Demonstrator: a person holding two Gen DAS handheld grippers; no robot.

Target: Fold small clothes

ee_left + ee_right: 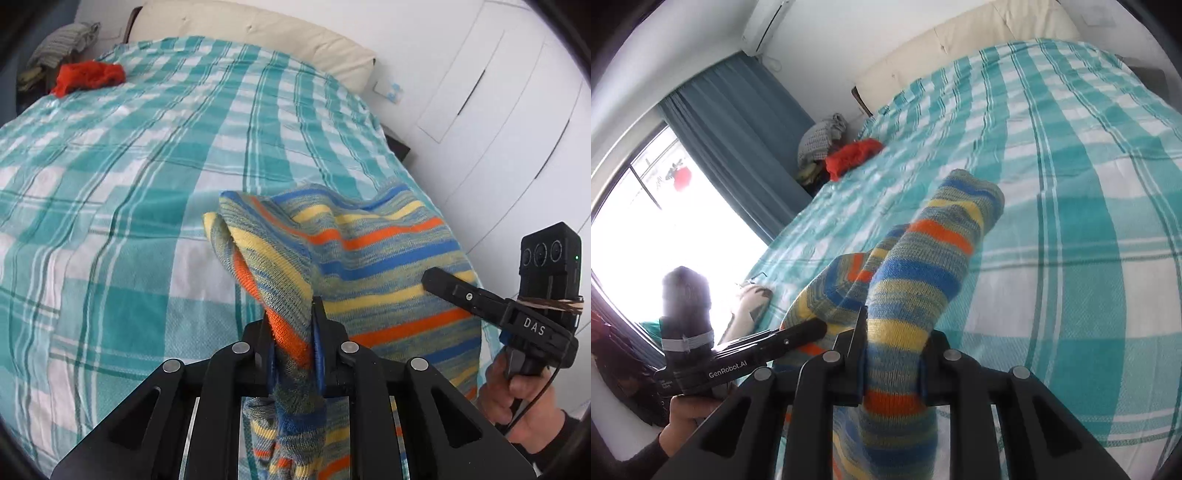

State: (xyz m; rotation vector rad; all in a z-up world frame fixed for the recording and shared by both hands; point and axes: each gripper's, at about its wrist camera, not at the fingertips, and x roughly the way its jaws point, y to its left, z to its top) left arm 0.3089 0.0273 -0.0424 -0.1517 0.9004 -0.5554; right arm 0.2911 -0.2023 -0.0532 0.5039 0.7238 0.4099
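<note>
Over the near end of the bed, the left gripper is clamped narrow on a bunched corner of a striped knit garment, the orange and yellow bands squeezed between its black fingers. In the left wrist view the cloth rises from the jaws toward twelve o'clock and spreads away toward three o'clock, lifted clear of the bedspread along that upper edge. At four o'clock the right gripper reaches in from the side, held by a hand in a dark sleeve, its tip against the same garment.

From the right wrist view, the right gripper is likewise closed tight on the striped knit garment, a sleeve-like tube of it standing up toward one o'clock. The left gripper comes in at nine o'clock, its finger lying on the fabric, with the other hand below it at eight o'clock.

Beneath all this lies a teal and white checked bedspread. A crumpled red garment sits far off at eleven o'clock near the bed's corner, with a heap of grey clothes just beyond it. A cream headboard runs along twelve o'clock, and white cupboard doors stand at two o'clock.
</note>
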